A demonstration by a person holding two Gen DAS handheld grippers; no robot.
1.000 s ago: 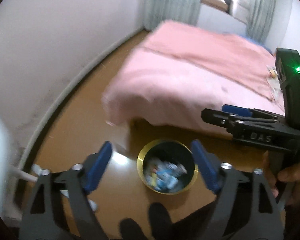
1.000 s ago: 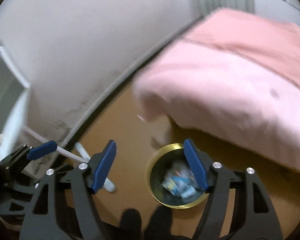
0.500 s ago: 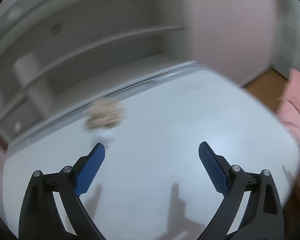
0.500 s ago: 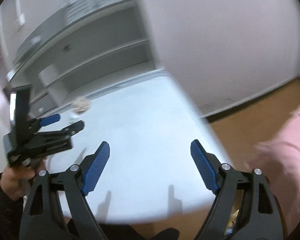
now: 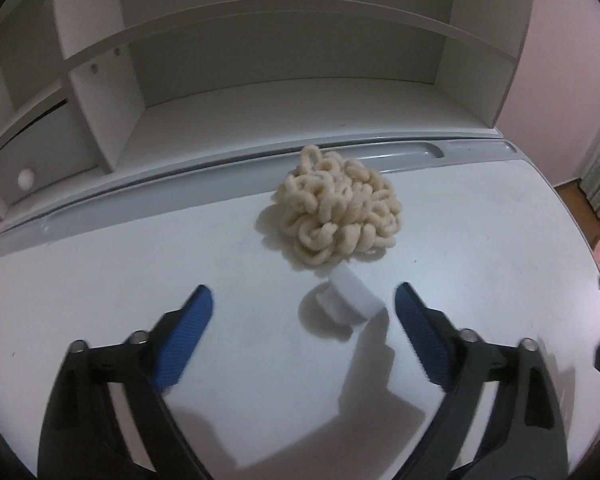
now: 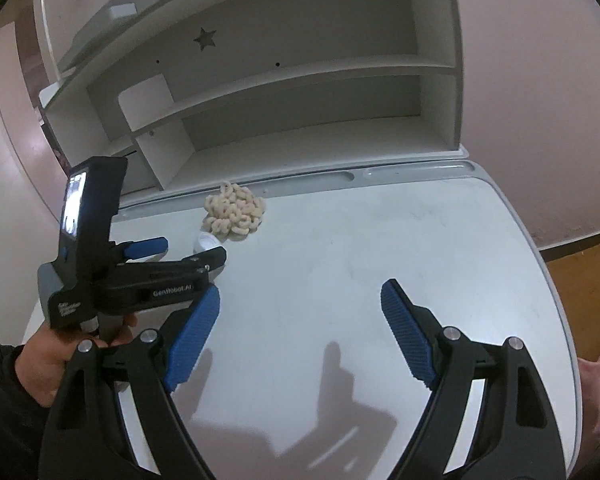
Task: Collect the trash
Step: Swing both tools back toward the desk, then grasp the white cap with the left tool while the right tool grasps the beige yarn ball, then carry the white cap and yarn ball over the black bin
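Observation:
A small white cap-like piece [image 5: 348, 298] lies on the white desk [image 5: 140, 272], just in front of a cream looped bath puff [image 5: 338, 214]. My left gripper [image 5: 304, 312] is open and empty, a little short of the white piece, which sits between its finger lines. In the right wrist view the puff [image 6: 234, 212] and the white piece [image 6: 207, 243] lie far left, with the left gripper [image 6: 180, 252] beside them. My right gripper [image 6: 300, 308] is open and empty over the bare desk middle [image 6: 340, 248].
A white hutch with shelves [image 5: 284, 80] stands at the desk's back. A groove [image 5: 380, 156] runs along the desk's rear edge. The wall [image 6: 540, 100] is on the right, with brown floor [image 6: 580, 276] beyond the desk's right edge.
Both grippers have swung away from the trash bin on the floor by the bed and up to the desk. The left gripper has closed in on the white piece and puff.

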